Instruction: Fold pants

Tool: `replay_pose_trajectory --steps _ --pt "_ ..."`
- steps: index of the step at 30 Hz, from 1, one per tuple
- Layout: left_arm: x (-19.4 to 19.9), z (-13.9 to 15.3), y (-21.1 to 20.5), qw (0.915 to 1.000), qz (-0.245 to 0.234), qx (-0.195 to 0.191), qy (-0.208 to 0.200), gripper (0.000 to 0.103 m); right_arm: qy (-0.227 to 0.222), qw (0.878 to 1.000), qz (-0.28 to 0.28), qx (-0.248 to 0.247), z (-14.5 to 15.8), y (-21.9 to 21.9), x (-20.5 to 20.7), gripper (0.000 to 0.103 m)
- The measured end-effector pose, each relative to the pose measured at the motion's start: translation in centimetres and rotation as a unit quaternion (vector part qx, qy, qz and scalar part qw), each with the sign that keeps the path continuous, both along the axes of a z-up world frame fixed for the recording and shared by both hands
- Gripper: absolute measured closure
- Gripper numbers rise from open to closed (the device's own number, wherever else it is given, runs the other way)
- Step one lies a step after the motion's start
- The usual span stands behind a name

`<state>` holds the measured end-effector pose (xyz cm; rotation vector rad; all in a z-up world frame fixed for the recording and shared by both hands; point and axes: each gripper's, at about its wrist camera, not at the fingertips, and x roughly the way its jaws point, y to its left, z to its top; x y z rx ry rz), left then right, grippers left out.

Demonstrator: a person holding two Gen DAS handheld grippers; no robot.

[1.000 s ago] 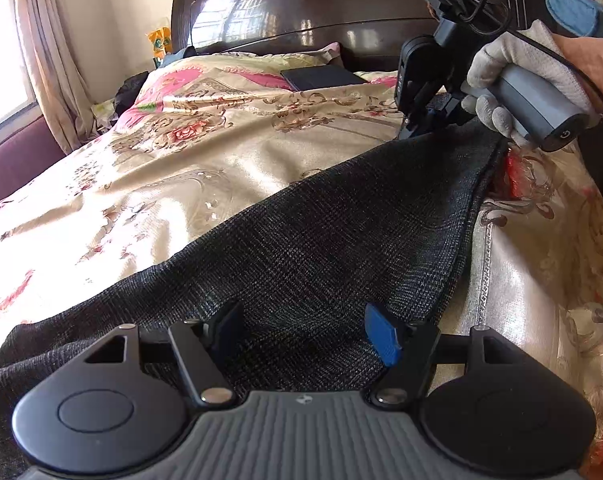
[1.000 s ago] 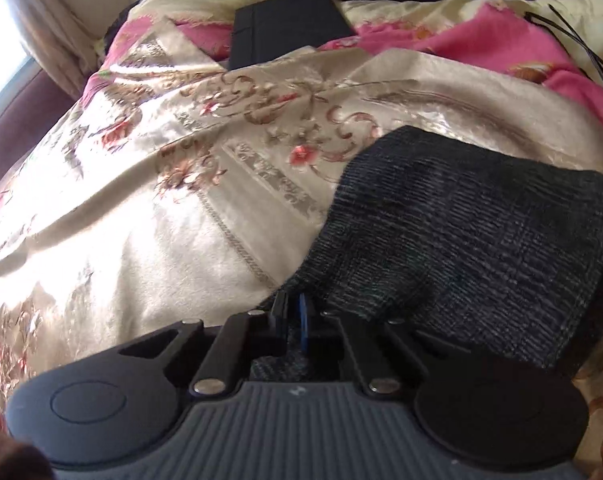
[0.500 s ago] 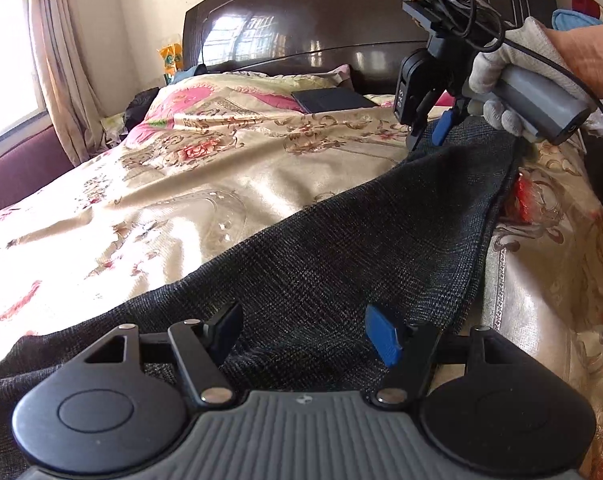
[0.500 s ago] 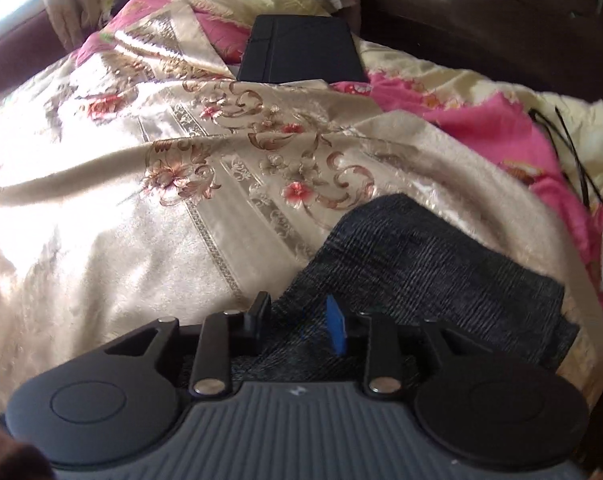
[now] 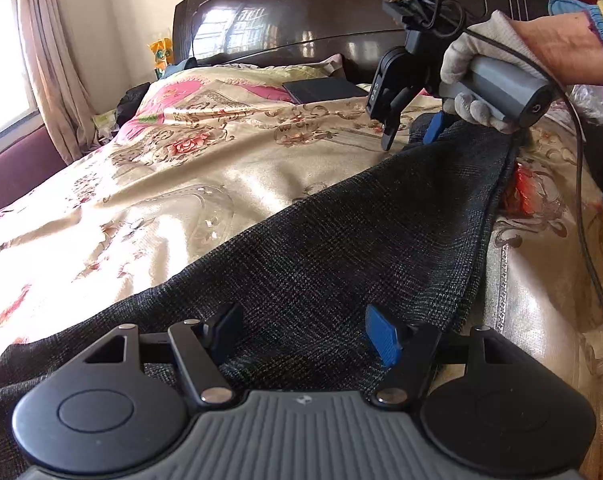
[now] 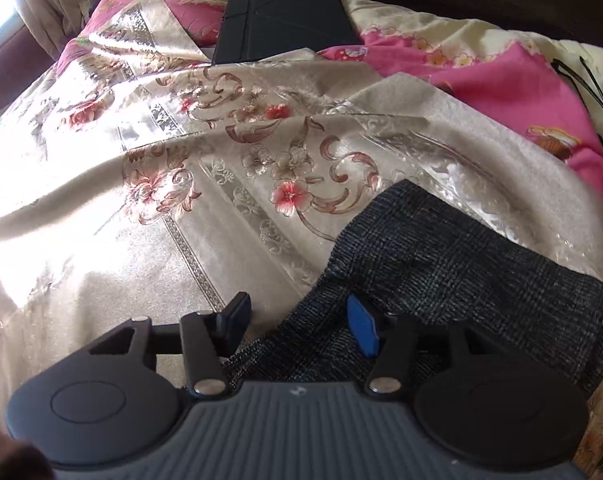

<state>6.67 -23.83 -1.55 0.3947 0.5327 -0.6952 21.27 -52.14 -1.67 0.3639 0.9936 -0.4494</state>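
**Pants laid out on the bed**

Dark pants [image 5: 341, 264] lie stretched across a floral bedspread [image 5: 149, 200], running from the near left to the far right. The left tool [image 5: 301, 334] hovers over the near end, jaws wide apart and gripping nothing. At the far end, a gloved hand [image 5: 473, 80] holds the right tool [image 6: 299, 318], its jaws opening above the pants' edge.

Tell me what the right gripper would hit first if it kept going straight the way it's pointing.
Most likely the dark pants: the right gripper points steeply down with its opening jaws straddling their edge, nothing pinched. The floral bedspread lies right beside and beneath.
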Motion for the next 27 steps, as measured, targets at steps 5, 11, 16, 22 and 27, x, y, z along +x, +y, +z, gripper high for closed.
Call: replay_pose_trajectory --steps 5,11,16,22,27 --pt "0.1 0.0 0.4 0.9999 0.000 -0.012 0.005 0.022 -0.009 0.999 -0.012 0.029 0.6 -2.1 -2.2 0.098" --pt "0.0 0.1 0.5 0.9999 0.001 -0.014 0.002 0.022 -0.087 0.988 -0.065 0.112 1.6 -4.4 -5.1 0.099" --pt "0.1 0.1 0.6 0.9997 0.021 -0.011 -0.003 0.021 -0.122 0.980 -0.093 0.123 2.0 -4.9 -5.1 0.091" --pt "0.0 0.5 0.7 0.9994 0.031 0.005 -0.017 0.018 -0.132 0.990 -0.040 0.032 3.4 -0.9 -5.8 0.089" --pt "1.4 1.4 3.0 0.9954 0.092 -0.004 -0.025 0.018 -0.155 0.986 0.053 -0.032 2.7 7.1 -8.1 0.088"
